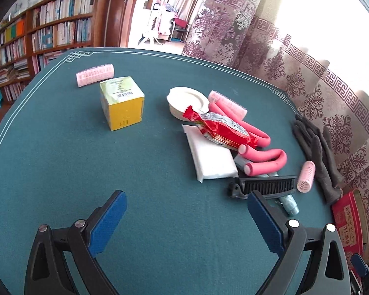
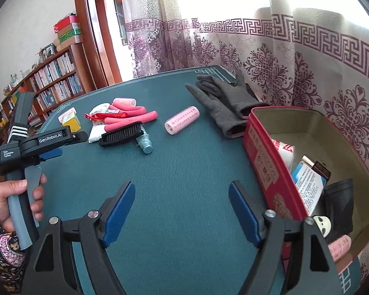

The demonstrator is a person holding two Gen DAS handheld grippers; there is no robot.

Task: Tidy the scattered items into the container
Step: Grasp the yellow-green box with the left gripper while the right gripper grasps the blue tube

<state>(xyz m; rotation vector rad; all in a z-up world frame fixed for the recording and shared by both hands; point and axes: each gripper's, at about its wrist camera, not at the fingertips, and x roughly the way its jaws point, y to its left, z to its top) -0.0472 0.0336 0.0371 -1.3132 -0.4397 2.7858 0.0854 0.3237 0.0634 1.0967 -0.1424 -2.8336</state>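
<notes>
My left gripper (image 1: 187, 196) hangs open over bare green cloth, with nothing between its blue pads. Ahead of it to the right is a heap: a red snack packet (image 1: 219, 127), a white tissue pack (image 1: 211, 157), pink foam curlers (image 1: 265, 157), a white round lid (image 1: 188, 102) and a black brush (image 1: 265, 186). A yellow box (image 1: 121, 103) stands apart at the left. My right gripper (image 2: 182, 186) is open and empty too, just left of the red tin (image 2: 265, 159), which holds several items. A pink roller (image 2: 182, 120) lies ahead of it.
Grey gloves (image 2: 223, 103) lie by the curtain at the table's far edge. A teal bottle (image 2: 144, 142) pokes out under the brush. Another pink roller (image 1: 95, 74) sits behind the yellow box. A hand (image 2: 17, 191) holds the left gripper's handle. Bookshelves (image 1: 49, 32) stand beyond the table.
</notes>
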